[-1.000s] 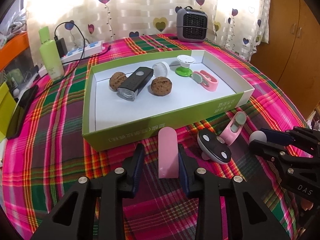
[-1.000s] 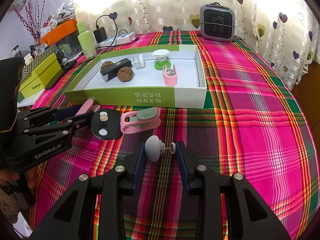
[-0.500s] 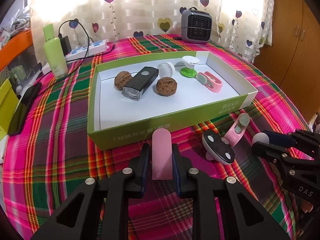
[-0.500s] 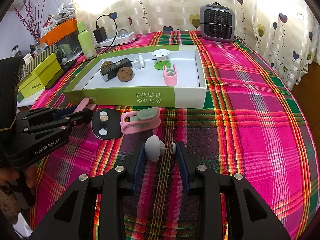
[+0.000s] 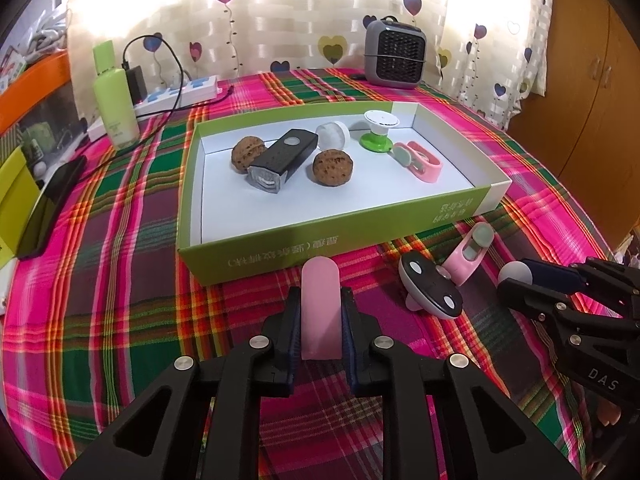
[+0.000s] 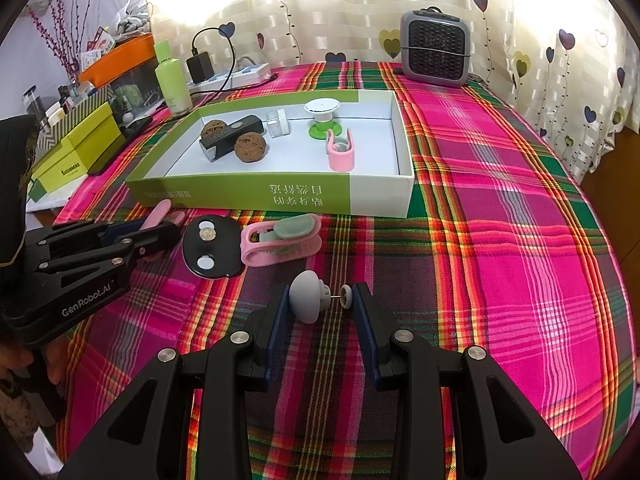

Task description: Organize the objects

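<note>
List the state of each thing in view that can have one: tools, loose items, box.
Left tool: shut on pink flat piece.
Right tool: open, straddling grey knob on the cloth.
Green box: open, no lid, holds several items.
Black oval disc: lying outside the box.
Pink clip: on its side outside the box.
Black bike light: inside the box, unlit.
Charger: plugged into power strip.

Left gripper [image 5: 320,322]: near centre, low, fingers pressed on both sides of a pink piece.
Right gripper [image 6: 322,307]: near right, low, jaws apart.
</note>
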### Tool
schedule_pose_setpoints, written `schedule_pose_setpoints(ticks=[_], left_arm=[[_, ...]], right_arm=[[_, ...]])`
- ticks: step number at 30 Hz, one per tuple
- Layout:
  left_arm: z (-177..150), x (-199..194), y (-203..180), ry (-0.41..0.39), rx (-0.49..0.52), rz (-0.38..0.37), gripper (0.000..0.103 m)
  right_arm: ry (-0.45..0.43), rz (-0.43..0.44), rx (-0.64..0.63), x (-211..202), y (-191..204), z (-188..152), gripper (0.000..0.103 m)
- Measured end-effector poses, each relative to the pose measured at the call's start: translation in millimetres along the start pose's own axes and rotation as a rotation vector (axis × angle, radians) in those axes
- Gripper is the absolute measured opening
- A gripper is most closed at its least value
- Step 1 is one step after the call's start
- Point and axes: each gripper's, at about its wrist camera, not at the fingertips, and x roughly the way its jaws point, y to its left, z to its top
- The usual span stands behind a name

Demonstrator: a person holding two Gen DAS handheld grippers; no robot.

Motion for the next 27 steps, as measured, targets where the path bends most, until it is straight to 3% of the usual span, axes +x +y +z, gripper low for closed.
schedule_pose_setpoints(ticks=[27], left_arm=[[-14,-21,-10,-0.013,-0.023,-0.022,0.016]], right_arm=[[-0.039,0.01,-0.033,-14,17,2,0.033]])
